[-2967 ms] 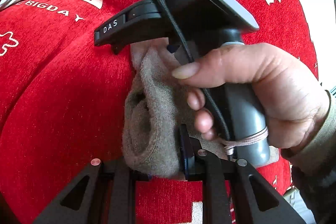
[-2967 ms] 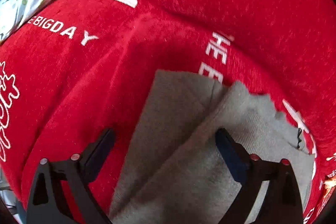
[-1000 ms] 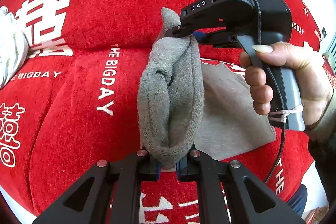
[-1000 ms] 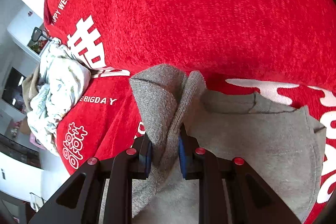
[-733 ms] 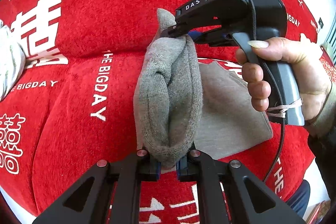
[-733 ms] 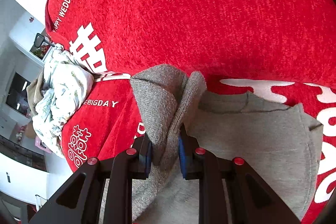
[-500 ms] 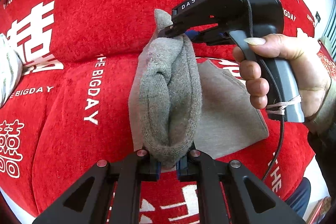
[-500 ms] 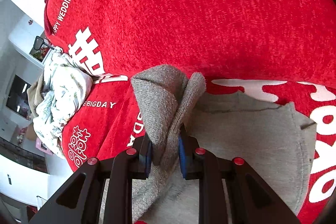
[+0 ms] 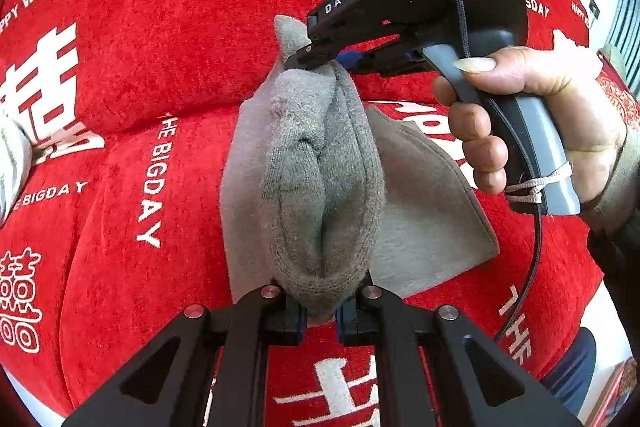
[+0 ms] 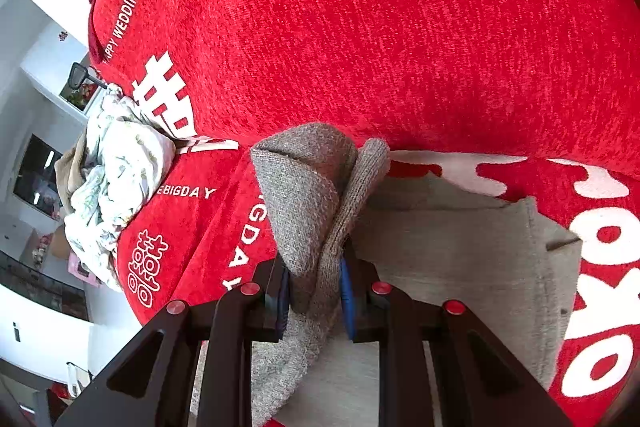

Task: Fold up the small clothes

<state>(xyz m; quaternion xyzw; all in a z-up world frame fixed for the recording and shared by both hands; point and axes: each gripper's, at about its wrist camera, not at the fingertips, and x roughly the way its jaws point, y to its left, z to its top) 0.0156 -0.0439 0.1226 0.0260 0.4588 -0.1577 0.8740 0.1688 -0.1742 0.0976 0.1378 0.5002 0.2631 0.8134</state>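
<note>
A small grey knit garment (image 9: 324, 179) hangs bunched between both grippers above a red sofa. My left gripper (image 9: 320, 315) is shut on its near edge. My right gripper (image 9: 320, 61), held in a hand, is shut on its far edge. The rest of the garment (image 9: 424, 211) lies flat on the seat below. In the right wrist view the right gripper (image 10: 314, 297) pinches the folded grey edge (image 10: 308, 195), and the flat part (image 10: 460, 255) spreads to the right.
The red sofa cover (image 9: 168, 39) carries white lettering. A crumpled pale floral cloth (image 10: 116, 179) lies at the sofa's left end, also just visible in the left wrist view (image 9: 10, 159). Room furniture shows beyond the sofa edge (image 10: 40, 187).
Three seconds ago the right gripper was open over the flat garment; it has since shut on the edge. Both grippers have lifted the edge and carried it slightly leftwards over the seat.
</note>
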